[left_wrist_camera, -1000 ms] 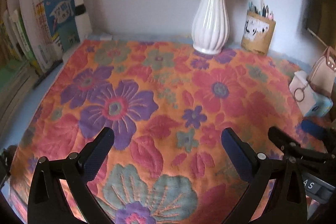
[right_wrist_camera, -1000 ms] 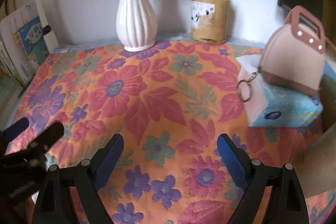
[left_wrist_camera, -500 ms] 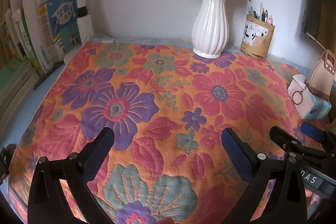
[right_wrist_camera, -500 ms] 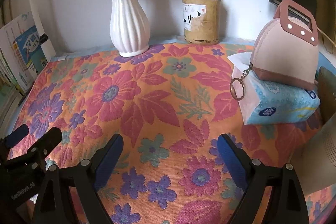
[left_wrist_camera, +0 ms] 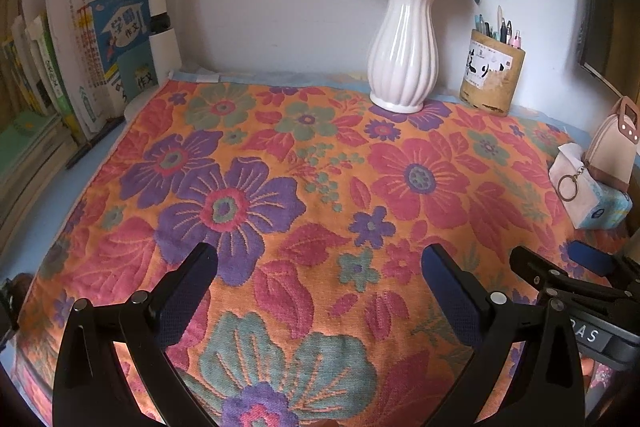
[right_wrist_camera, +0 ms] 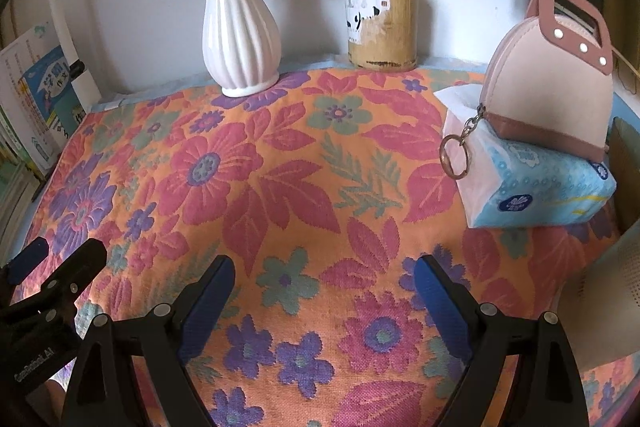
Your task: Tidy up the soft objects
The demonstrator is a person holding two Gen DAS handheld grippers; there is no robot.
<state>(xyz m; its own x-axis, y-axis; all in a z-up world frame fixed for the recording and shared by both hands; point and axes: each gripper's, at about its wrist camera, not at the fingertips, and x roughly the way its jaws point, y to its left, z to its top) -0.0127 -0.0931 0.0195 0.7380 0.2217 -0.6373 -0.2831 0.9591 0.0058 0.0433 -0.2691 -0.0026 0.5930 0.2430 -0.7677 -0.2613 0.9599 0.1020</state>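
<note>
Spread flat over most of the desk: floral cloth, orange with red and purple blooms. Hovered above its near edge, empty and spread wide: left gripper and right gripper. Stood on its far edge: white vase. Perched on tissue pack at right: pink purse.

Purse atop tissue pack
</note>
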